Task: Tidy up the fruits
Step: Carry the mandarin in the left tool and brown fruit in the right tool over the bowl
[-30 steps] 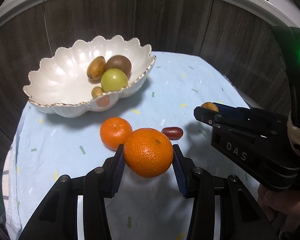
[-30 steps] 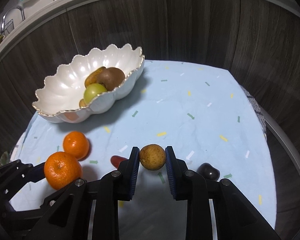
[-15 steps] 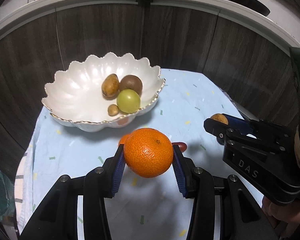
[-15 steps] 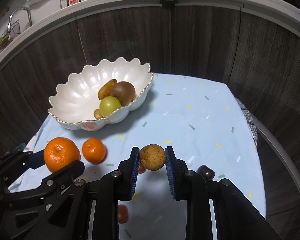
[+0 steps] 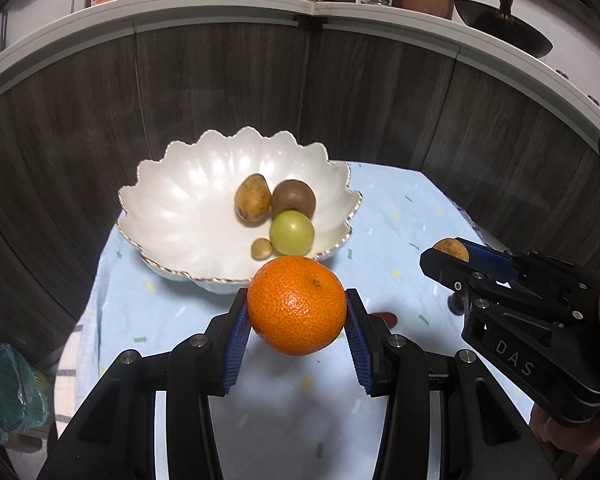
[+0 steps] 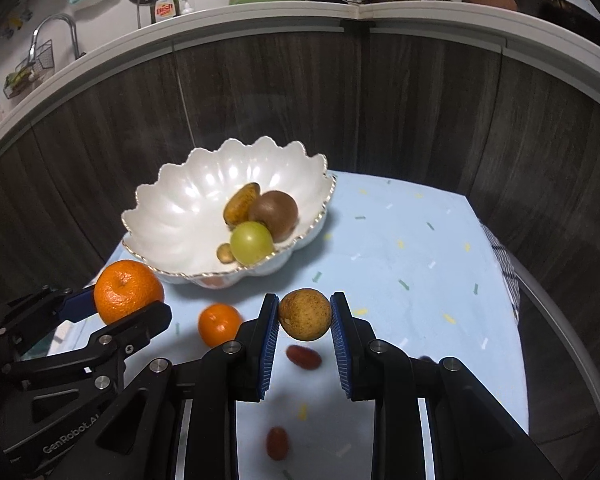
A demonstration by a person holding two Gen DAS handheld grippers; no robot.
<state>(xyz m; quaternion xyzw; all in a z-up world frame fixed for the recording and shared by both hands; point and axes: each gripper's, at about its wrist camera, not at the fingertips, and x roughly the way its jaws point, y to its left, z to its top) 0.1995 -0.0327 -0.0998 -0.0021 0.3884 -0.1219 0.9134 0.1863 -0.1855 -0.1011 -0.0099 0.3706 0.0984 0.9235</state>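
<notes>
Covering most of the lower half of both views, the pale blue tablecloth (image 5: 396, 216) with small coloured flecks lies against dark wood-grain panels (image 6: 420, 120) that fill the middle band of each frame. Next in size, the white scalloped bowl (image 5: 188, 200) with a gold rim sits at centre left of the left wrist view and just left of centre in the right wrist view (image 6: 172, 216).

Inside the bowl, grouped toward its right side, are a brown kiwi (image 5: 293, 198), a green round fruit (image 5: 291, 233) in front of it and touching it, a tan oval fruit (image 5: 253, 197) to the kiwi's left, and a tiny tan fruit (image 5: 261, 248) beside the green one.

At lower centre of the left wrist view, the left gripper (image 5: 296, 312) pinches a large orange (image 5: 297, 305) between its blue pads, held above the cloth in front of the bowl's near rim. That orange also shows at the left edge of the right wrist view (image 6: 127, 291).

The right gripper (image 6: 305, 315) clamps a small round tan fruit (image 6: 305, 314) at lower centre of its own view; it shows at the right of the other view (image 5: 452, 249).

On the cloth lie a smaller orange (image 6: 219, 325), left of the right gripper's fingers, and two small red fruits (image 6: 303, 357), (image 6: 277, 443), both blurred, low in the frame.
</notes>
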